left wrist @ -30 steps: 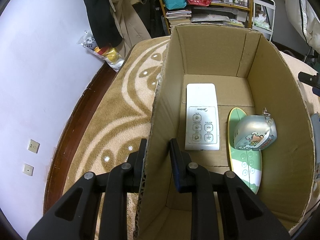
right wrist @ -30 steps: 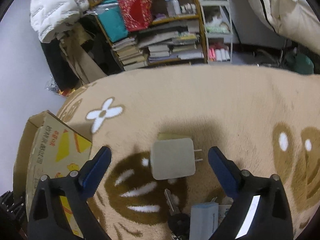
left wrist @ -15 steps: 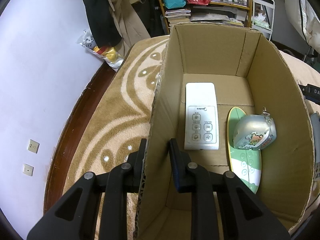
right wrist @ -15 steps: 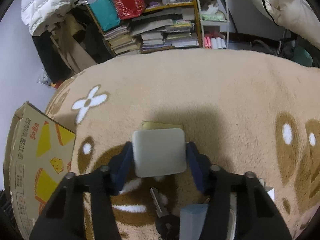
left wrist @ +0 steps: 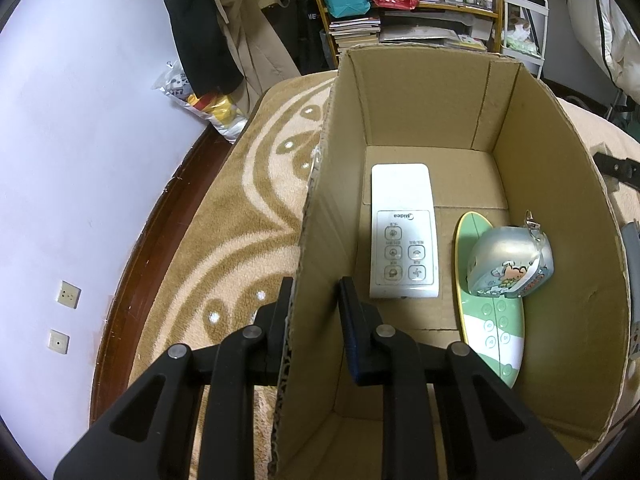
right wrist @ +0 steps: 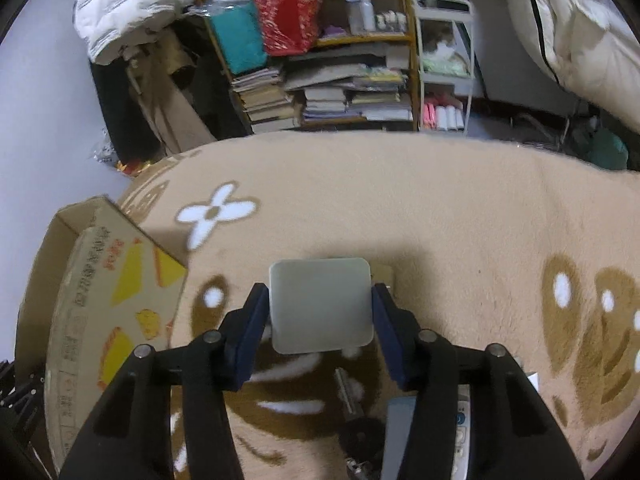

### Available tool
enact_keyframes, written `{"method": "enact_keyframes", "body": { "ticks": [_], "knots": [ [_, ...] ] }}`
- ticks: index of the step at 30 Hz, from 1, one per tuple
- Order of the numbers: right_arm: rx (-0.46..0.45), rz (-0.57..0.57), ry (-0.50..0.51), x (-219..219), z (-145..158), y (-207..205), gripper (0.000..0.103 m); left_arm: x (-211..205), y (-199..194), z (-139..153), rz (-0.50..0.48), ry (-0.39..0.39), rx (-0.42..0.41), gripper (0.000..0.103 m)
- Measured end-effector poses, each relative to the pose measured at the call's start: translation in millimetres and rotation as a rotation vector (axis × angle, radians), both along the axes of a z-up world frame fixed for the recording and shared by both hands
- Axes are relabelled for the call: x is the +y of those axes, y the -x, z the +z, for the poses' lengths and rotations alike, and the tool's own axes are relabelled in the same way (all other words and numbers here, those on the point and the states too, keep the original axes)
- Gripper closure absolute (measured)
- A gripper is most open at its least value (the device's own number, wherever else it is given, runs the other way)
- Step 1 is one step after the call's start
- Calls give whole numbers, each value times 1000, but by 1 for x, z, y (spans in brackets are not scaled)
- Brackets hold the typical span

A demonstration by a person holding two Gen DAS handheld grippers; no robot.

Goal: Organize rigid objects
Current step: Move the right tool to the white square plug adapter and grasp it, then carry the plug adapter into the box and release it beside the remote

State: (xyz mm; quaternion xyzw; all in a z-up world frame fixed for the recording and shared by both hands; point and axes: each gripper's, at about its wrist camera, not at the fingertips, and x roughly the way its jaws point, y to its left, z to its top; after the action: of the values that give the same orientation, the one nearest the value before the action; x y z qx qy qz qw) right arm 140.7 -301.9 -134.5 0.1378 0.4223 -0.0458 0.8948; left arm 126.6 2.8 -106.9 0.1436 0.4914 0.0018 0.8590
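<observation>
While my left claw [left wrist: 314, 300] pinches the brown cardboard box's wall [left wrist: 320, 240], my right claw [right wrist: 320, 312], half-closed, clamps the smooth white square charger [right wrist: 320, 304], which may slip in transit.

Tan rug [right wrist: 440, 208], white flower motif [right wrist: 216, 216]

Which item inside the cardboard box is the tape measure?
Look into the open cardboard box. On its floor lie a white remote and a green oval remote. The tape measure rests on the green one: rounded, silvery, with a cartoon sticker.
</observation>
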Motion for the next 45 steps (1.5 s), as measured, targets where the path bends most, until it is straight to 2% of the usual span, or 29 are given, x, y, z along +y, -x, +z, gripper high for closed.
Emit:
{"method": "enact_keyframes", "body": {
  "ticks": [3, 15, 22, 29, 40, 44, 45],
  "knots": [
    [-33, 19, -33, 9, 14, 2, 48, 0, 0, 0, 1, 3, 2, 82],
    [-169, 182, 5, 78, 74, 14, 48, -1, 1, -1, 2, 2, 1, 82],
    [-223, 295, 48, 121, 92, 26, 48, -1, 2, 0, 2, 4, 1, 82],
    [-205, 369, 81, 152, 89, 31, 48, -1, 2, 0, 2, 5, 3, 82],
    [-123, 407, 95, 165, 68, 30, 48, 1, 3, 1, 0, 15, 7, 82],
    [-116, 428, 133, 172, 65, 32, 51, 1, 4, 2, 1, 17, 8, 82],
    [-120, 432, 139, 174, 65, 33, 56, 1, 5, 2, 1, 17, 9, 82]
  ]
}}
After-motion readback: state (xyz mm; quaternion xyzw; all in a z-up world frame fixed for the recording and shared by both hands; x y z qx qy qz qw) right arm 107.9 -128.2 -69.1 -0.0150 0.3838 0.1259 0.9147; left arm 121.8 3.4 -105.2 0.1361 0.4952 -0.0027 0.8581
